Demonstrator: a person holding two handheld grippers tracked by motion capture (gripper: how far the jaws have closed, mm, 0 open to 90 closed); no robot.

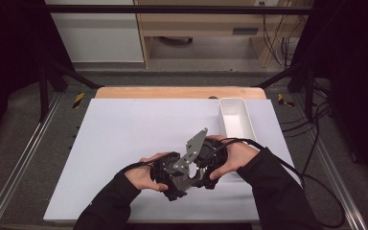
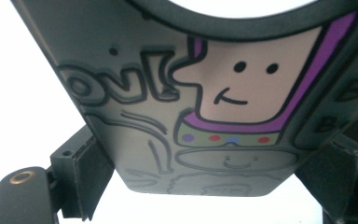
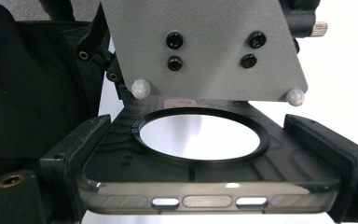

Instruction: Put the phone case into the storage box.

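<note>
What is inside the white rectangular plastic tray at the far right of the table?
The white rectangular plastic tray looks empty: its pale bare floor shows. The near end, beside the right hand, is covered.

Left gripper [image 1: 172,184] and right gripper [image 1: 203,172] meet (jaws clamped, facing).

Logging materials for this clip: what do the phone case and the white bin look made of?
The phone case looks like smoky translucent soft plastic, glossy, with light passing through its edge and cutouts and a black ring set in it. The white bin looks like matte opaque moulded plastic, though that is less certain.
</note>
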